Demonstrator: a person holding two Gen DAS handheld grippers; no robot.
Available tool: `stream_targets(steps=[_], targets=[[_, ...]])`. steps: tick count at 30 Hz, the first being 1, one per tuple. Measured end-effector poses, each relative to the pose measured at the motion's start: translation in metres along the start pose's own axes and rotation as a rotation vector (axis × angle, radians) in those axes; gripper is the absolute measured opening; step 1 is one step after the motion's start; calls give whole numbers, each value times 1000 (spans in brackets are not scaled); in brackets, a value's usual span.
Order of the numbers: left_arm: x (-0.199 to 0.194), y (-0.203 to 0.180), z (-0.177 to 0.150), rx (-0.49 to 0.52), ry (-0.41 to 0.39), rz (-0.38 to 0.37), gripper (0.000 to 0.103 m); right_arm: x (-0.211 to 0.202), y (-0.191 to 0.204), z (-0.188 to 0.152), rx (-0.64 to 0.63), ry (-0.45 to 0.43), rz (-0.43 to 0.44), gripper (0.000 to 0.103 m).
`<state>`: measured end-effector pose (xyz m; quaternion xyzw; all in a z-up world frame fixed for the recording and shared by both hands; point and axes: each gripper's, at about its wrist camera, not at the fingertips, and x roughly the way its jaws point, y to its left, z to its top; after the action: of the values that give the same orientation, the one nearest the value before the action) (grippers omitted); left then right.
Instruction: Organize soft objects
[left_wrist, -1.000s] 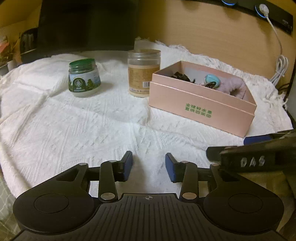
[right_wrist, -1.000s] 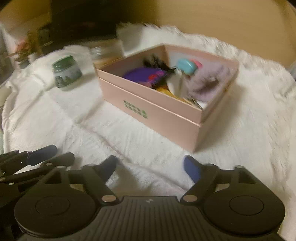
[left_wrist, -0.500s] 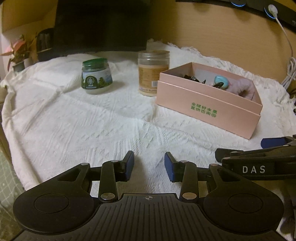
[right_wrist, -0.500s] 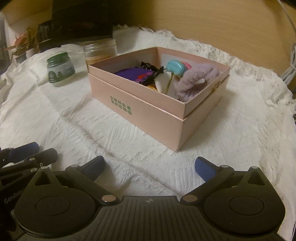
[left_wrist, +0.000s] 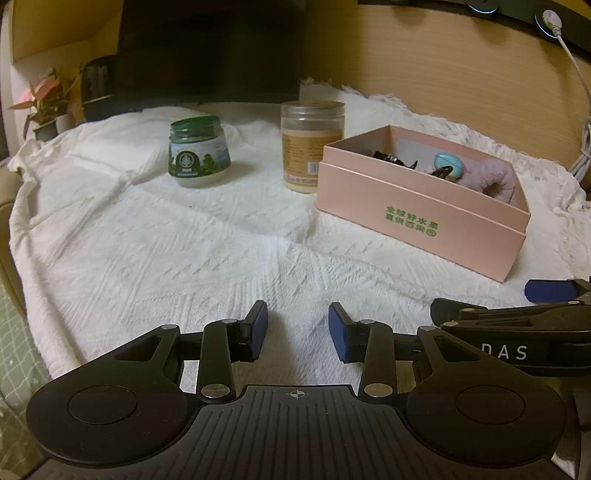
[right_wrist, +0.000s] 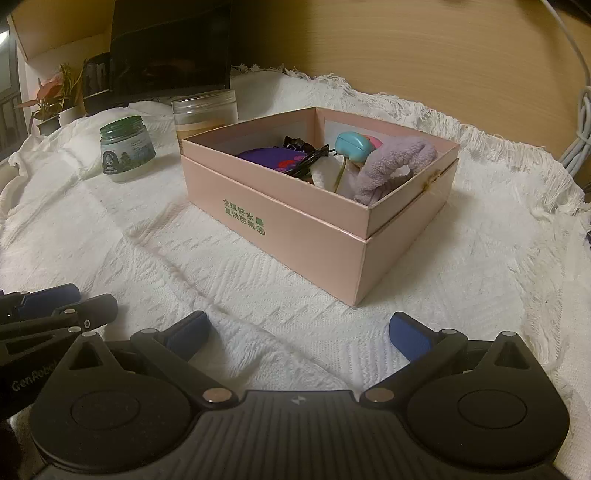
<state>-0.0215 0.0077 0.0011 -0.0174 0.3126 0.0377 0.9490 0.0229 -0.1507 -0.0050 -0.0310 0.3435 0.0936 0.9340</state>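
White blanket (left_wrist: 184, 251) bears a pink box (right_wrist: 295, 221) (scrunchie (right_wrist: 391, 166) inside); both claws empty, right (right_wrist: 297, 334) wide, left (left_wrist: 297, 328) narrower.

I see a wooden wall panel (right_wrist: 424, 55) closing the back of the scene under dim, warm light. A dark monitor (left_wrist: 210, 48) stands at the rear left, with a potted plant (left_wrist: 46, 107) beside it at the far left. A white cable (left_wrist: 576, 74) hangs down the panel at the right. A white textured cloth (left_wrist: 166, 251) covers the desk.
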Motion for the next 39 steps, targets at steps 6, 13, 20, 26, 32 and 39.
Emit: stream_targets(steps=[6,13,20,26,32,39], targets=[[0,0,0,-1,-1,1,41,0,0,0,0,0,0,103],[0,2,0,-4,-2,-6,41,0,0,0,0,0,0,103],[0,2,0,-4,-2,-4,41,0,0,0,0,0,0,103],[-1,1,-1,-2,-2,-2,41,0,0,0,0,0,0,103],[-1,1,0,2,-2,-2,41,1,0,0,0,0,0,103],[-1,2,0,3,-2,-3,41,1,0,0,0,0,1,103]])
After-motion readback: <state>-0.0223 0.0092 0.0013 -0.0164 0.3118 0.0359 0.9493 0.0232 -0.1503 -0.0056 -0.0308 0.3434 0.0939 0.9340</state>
